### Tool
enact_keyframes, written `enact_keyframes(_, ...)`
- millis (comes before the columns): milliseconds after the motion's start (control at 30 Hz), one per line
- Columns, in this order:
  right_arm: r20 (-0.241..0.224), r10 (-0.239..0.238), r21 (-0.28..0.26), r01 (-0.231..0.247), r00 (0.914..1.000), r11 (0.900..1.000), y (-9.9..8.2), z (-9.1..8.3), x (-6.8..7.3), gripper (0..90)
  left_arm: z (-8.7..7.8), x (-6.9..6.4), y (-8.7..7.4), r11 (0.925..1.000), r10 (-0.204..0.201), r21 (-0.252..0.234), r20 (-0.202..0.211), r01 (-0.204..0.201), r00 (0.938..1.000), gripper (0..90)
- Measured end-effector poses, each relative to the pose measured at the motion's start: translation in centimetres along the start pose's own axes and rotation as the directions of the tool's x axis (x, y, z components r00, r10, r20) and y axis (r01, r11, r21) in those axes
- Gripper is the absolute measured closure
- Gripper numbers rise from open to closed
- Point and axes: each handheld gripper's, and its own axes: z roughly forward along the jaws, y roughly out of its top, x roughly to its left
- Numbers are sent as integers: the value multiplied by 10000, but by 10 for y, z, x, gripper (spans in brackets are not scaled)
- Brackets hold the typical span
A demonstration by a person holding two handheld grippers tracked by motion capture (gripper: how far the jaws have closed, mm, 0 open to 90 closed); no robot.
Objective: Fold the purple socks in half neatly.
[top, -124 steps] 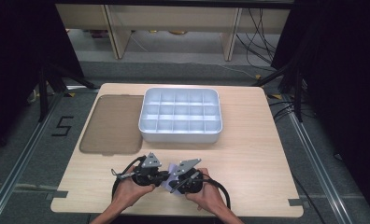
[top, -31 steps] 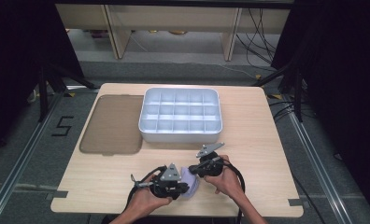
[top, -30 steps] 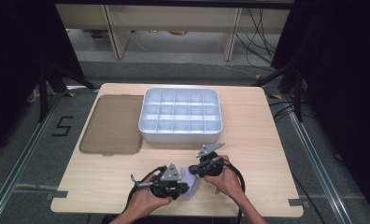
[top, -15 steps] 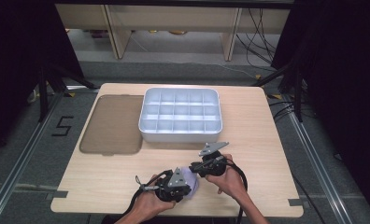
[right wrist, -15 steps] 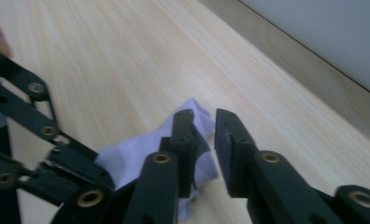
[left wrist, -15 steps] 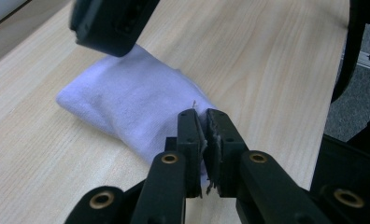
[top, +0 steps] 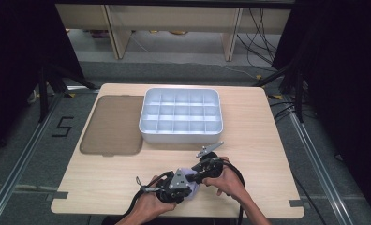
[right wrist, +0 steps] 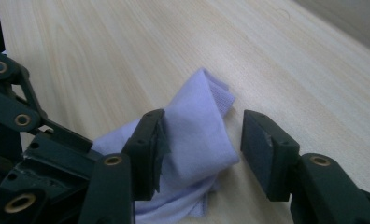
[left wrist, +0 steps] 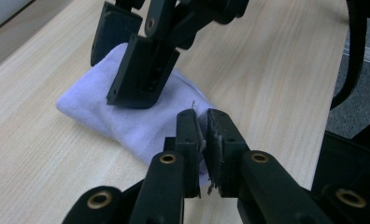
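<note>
A small lavender cloth (top: 191, 188) lies crumpled near the table's front edge, between my two grippers. In the left gripper view, my left gripper (left wrist: 204, 126) is shut on the near edge of the cloth (left wrist: 94, 105), pinching a thin fold. From the far side, the right gripper (left wrist: 117, 74) comes down over the cloth. In the right gripper view, my right gripper (right wrist: 202, 144) stands open with its jaws on either side of a raised fold of the cloth (right wrist: 197, 112), not squeezing it. In the high view, the left gripper (top: 186, 185) and the right gripper (top: 195, 176) almost touch.
A white tray (top: 181, 135) with several empty compartments sits at the table's middle back. Left of it lies a flat brown lid (top: 113, 124). Bare wood lies right of the hands, and the table's front edge is just below them.
Over the last second my left gripper has slid a little to the right along the front edge, closer to the right gripper. The right gripper has barely moved.
</note>
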Motion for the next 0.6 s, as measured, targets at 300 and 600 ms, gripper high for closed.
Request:
enact_keyframes(300, -414, 147, 280, -135, 9990, 9995, 2, 7, 0, 617, 0, 1, -1, 10000, -31, -75, 41, 31, 10000, 820)
enact_keyframes(600, -856, 660, -12, -664, 9941, 9978, -4, 7, -4, 710, -6, 6, -6, 9984, -320, -477, -16, 319, 9995, 669)
